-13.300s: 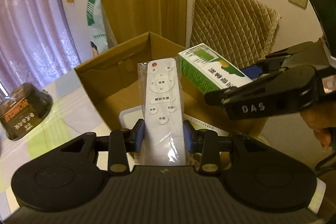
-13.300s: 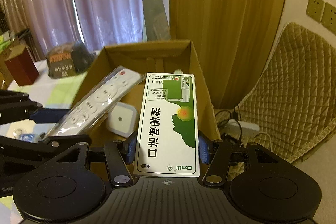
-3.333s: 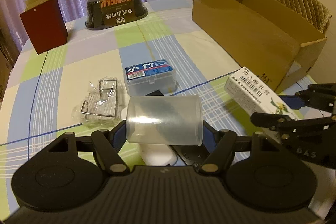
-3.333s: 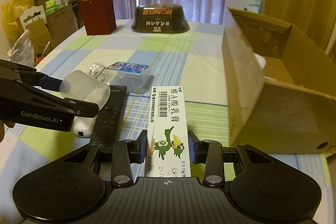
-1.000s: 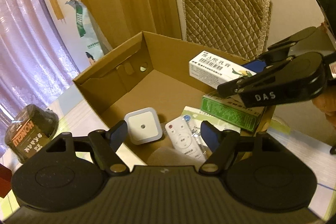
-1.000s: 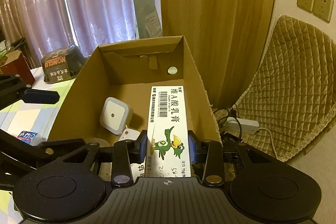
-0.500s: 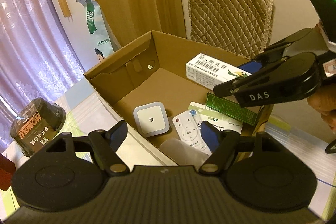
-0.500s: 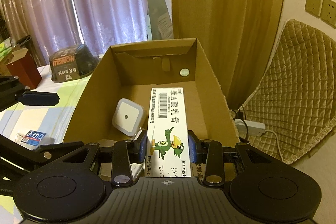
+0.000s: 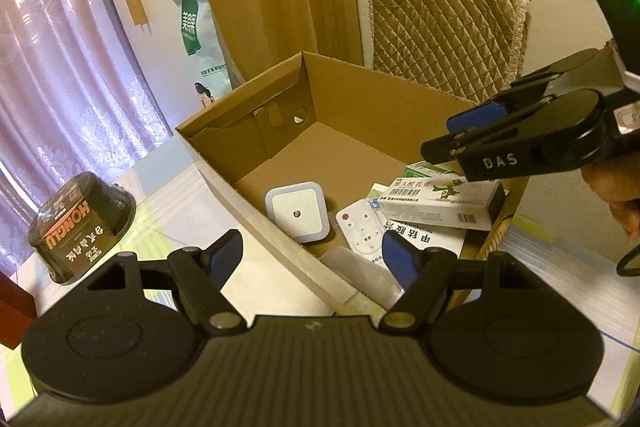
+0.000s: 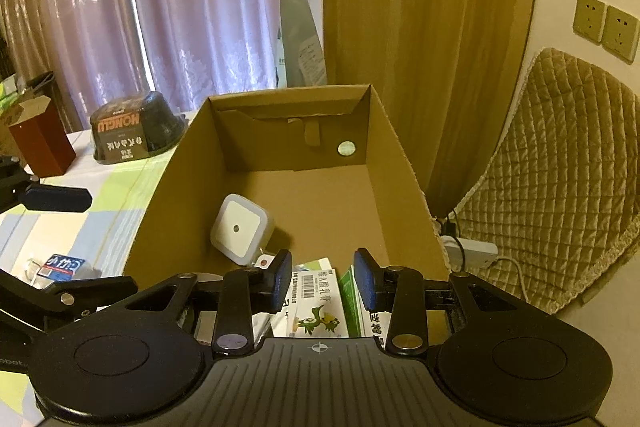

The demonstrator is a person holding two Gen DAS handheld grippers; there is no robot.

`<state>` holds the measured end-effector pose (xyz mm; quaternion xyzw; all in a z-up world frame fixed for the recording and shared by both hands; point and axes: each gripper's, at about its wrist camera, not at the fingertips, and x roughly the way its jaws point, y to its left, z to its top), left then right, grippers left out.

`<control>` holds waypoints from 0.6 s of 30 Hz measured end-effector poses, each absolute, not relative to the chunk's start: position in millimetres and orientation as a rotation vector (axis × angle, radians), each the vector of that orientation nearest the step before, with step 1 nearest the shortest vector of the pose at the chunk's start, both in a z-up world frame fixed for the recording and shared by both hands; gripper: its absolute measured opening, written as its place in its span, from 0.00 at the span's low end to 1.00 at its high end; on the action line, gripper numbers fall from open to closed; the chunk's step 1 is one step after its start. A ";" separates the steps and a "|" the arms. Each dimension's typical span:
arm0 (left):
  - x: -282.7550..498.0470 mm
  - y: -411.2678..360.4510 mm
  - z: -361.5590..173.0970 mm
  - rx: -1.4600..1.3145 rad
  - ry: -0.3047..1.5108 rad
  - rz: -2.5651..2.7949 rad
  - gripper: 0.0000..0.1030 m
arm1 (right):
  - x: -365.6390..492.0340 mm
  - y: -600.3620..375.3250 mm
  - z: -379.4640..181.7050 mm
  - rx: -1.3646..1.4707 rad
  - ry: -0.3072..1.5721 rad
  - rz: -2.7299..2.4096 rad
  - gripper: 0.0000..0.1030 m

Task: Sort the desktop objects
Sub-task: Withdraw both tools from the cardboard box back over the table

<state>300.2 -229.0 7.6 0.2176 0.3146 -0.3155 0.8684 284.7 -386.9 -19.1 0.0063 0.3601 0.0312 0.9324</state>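
My right gripper hangs spread and empty above the ointment box, lying in the cardboard box. Only my left view shows the white remote; left gripper wide, empty.

Clear plastic cup partly behind the cardboard box wall; remote lower end hidden.

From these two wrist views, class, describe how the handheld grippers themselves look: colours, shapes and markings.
Both are matte black plastic. The left gripper has a ribbed body, two round disc housings, silver pivot rivets and blue pads lining the jaws. The right gripper matches it; seen from the left view it carries white "DAS" lettering, a small sticker and a green light on its black top block.
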 end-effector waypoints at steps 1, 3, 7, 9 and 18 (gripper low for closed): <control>299.2 -227.3 8.4 0.454 0.659 -0.659 0.71 | 283.4 -386.3 -17.5 0.014 0.734 0.064 0.37; 296.7 -223.0 10.2 0.452 0.660 -0.655 0.71 | 280.3 -384.4 -13.3 0.015 0.728 0.067 0.37; 290.0 -213.6 15.7 0.441 0.658 -0.644 0.71 | 272.1 -379.9 -0.8 0.019 0.704 0.072 0.37; 284.4 -204.4 18.2 0.425 0.661 -0.632 0.72 | 266.3 -377.0 7.1 0.014 0.684 0.073 0.53; 247.7 -147.5 18.2 0.334 0.691 -0.546 0.73 | 224.7 -356.5 34.2 0.015 0.585 0.120 0.81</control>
